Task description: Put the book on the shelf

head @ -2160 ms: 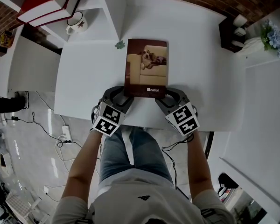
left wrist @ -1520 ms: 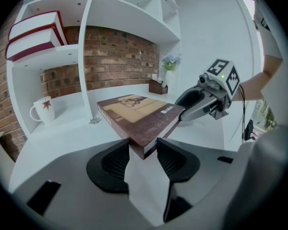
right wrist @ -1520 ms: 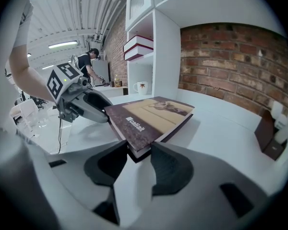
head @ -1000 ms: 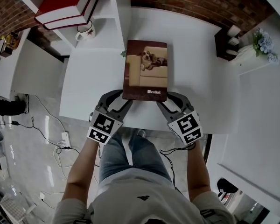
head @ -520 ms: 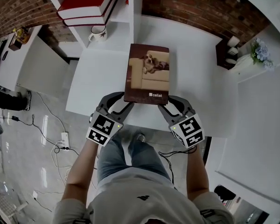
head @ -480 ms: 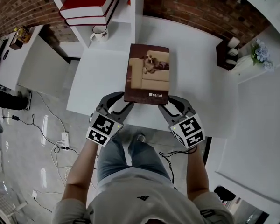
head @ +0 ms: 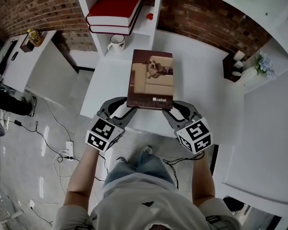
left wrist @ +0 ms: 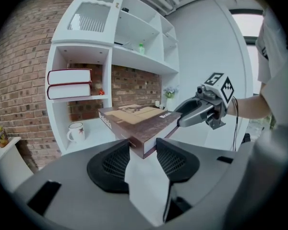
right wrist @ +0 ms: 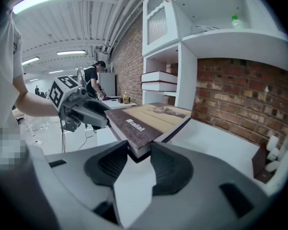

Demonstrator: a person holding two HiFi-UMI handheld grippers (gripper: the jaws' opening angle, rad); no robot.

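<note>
Since the earlier frames you've raised the book (head: pixel 150 79) off the table (head: pixel 201 85) toward the shelf (head: pixel 158 8), left gripper (left wrist: pixel 143 151) and right gripper (right wrist: pixel 140 153) each clamped on a near corner, seemingly shallowly, so it may droop or slip out.

Left gripper (head: pixel 127 108): jaws clamped on the near left corner of the book (head: pixel 151 78), nose tipped slightly downward.
Right gripper (head: pixel 167 111): jaws clamped on the book's near right corner, angled in toward its partner.
Left forearm (head: pixel 84 169): bare, stretched forward from the body to the book's left side.
Right forearm (head: pixel 202 174): bare, stretched forward to the book's right side.
</note>
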